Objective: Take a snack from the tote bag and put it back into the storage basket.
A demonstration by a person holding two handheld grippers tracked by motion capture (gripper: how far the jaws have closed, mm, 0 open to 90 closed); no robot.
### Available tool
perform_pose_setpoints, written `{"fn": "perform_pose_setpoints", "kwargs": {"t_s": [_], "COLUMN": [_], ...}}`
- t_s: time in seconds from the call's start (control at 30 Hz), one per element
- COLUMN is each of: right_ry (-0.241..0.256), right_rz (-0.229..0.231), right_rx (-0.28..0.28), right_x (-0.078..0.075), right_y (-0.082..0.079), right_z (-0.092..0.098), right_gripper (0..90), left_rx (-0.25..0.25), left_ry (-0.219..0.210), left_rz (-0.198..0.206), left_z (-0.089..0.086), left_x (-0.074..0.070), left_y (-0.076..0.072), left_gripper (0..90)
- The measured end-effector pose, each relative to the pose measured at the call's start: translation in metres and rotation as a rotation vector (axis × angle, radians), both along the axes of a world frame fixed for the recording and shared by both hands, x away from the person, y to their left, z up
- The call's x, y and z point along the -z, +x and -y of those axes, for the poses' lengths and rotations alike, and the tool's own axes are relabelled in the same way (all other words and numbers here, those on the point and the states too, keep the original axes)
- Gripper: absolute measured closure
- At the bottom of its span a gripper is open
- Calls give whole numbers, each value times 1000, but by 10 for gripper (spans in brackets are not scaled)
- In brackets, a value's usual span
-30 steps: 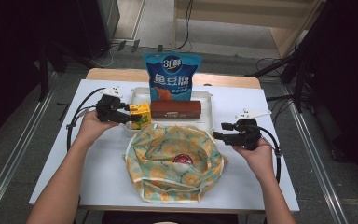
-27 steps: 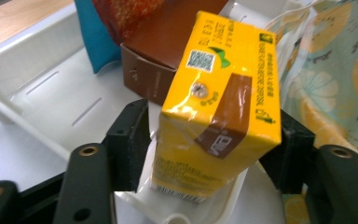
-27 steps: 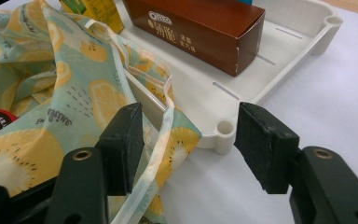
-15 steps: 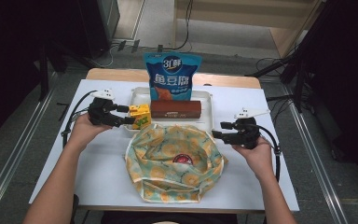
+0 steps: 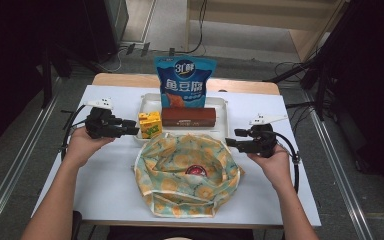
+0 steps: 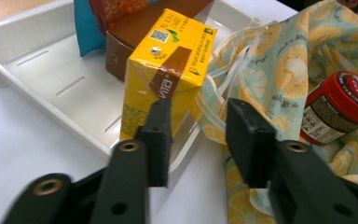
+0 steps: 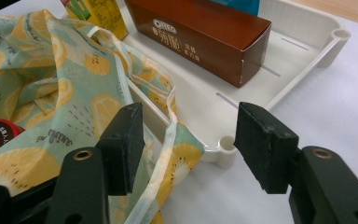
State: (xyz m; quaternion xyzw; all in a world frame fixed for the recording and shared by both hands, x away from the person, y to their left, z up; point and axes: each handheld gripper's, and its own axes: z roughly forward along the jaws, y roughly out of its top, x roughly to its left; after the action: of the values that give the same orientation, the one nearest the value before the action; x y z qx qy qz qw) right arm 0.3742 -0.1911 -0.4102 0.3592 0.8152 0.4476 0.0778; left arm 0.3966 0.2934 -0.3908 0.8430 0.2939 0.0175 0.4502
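A yellow drink carton (image 5: 150, 125) stands upright in the white tray (image 5: 219, 106), at its front left corner. My left gripper (image 5: 131, 128) is open just left of the carton and holds nothing; in the left gripper view the carton (image 6: 168, 74) stands a little beyond the open left gripper (image 6: 200, 114). A lemon-print cloth bag (image 5: 187, 172) lies open in front of the tray with a red-lidded can (image 5: 196, 171) inside. My right gripper (image 5: 231, 138) is open at the bag's right rim, over the bag's edge (image 7: 168, 154) and the tray corner.
A brown biscuit box (image 5: 188, 117) lies in the tray, and a tall blue snack bag (image 5: 182, 85) stands behind it. The bare white table (image 5: 105, 175) stretches left and right of the bag. Cables trail from both grippers.
My left gripper has drawn back to the left, away from the yellow carton. The right gripper has hardly moved.
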Motion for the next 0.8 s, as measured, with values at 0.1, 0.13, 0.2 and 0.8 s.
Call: {"fn": "perform_pose_setpoints", "kwargs": {"t_s": [0.1, 0.13, 0.2, 0.8], "right_ry": [5, 3, 1, -15], "right_rz": [2, 2, 4, 15], "right_rx": [-1, -3, -4, -14], "right_x": [0, 0, 0, -1], "right_y": [1, 1, 1, -3], "right_z": [-1, -1, -1, -2], "right_gripper": [428, 428, 428, 434], "left_rx": [21, 22, 36, 71], "left_ry": [7, 8, 4, 56], "left_rz": [15, 12, 5, -32], "left_z": [2, 3, 5, 26], "left_x": [0, 1, 1, 23], "left_y": [-2, -2, -1, 9], "left_gripper": [747, 775, 833, 869]}}
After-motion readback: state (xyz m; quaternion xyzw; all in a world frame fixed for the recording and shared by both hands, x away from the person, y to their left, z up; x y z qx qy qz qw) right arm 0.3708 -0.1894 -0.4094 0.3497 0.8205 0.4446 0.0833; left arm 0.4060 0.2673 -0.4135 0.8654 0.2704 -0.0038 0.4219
